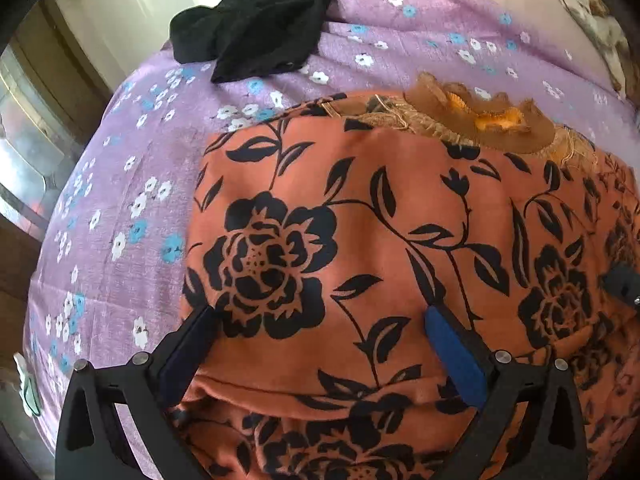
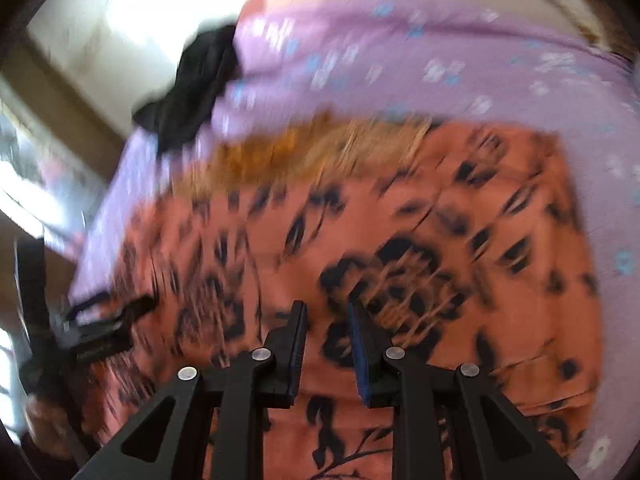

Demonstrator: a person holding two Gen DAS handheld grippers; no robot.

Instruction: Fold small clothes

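An orange garment with a black flower print [image 1: 380, 240] lies folded on the purple flowered bedsheet [image 1: 120, 200]. Its embroidered brown neckline [image 1: 472, 120] is at the far edge. My left gripper [image 1: 320, 316] is open wide just above the garment's near part, holding nothing. The right wrist view is blurred by motion. There the same garment [image 2: 360, 240] fills the middle. My right gripper [image 2: 326, 308] hovers over it with a narrow gap between the fingers, and nothing is held between them. The left gripper [image 2: 112, 320] shows at the left edge of that view.
A crumpled black garment [image 1: 256, 24] lies at the far edge of the bed, also in the right wrist view [image 2: 192, 84]. A patterned pillow [image 1: 600, 28] is at the far right. The bed's left edge drops to a floor and window area [image 1: 36, 128].
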